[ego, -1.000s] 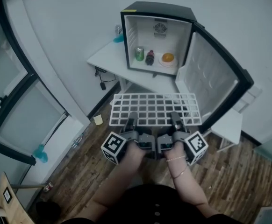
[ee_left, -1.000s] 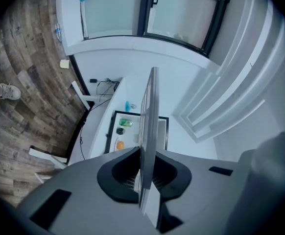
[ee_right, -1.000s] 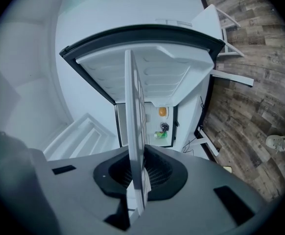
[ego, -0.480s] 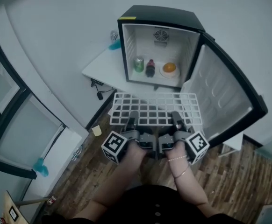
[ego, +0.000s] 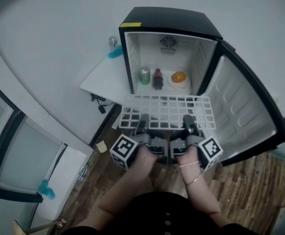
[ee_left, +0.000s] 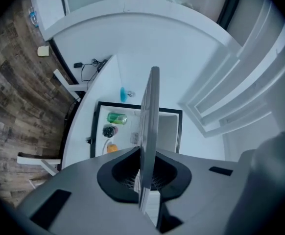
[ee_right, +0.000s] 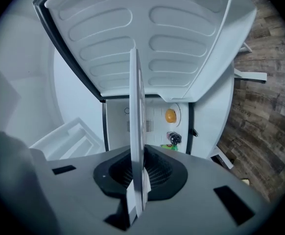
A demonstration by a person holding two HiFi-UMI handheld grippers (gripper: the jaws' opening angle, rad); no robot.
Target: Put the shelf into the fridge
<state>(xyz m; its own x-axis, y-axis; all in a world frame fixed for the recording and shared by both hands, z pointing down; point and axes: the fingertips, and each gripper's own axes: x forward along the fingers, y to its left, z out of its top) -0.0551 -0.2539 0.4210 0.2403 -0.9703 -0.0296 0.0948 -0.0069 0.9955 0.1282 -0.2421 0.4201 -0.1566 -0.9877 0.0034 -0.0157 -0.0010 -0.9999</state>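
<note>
White shelf (ego: 166, 110) before open fridge (ego: 167, 21) | can (ego: 144, 75), bottle (ego: 157, 78), plate (ego: 171, 81) inside

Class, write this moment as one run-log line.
stage: shelf held before open fridge | left gripper: shut on shelf | right gripper: shut on shelf | shelf: roughly level, not yet inside

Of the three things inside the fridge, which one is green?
The can at the left; the bottle in the middle is dark and the item at the right is orange.

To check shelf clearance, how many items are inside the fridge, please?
3: green can left, dark bottle middle, orange on a plate right; the shelf may hide more.
</note>
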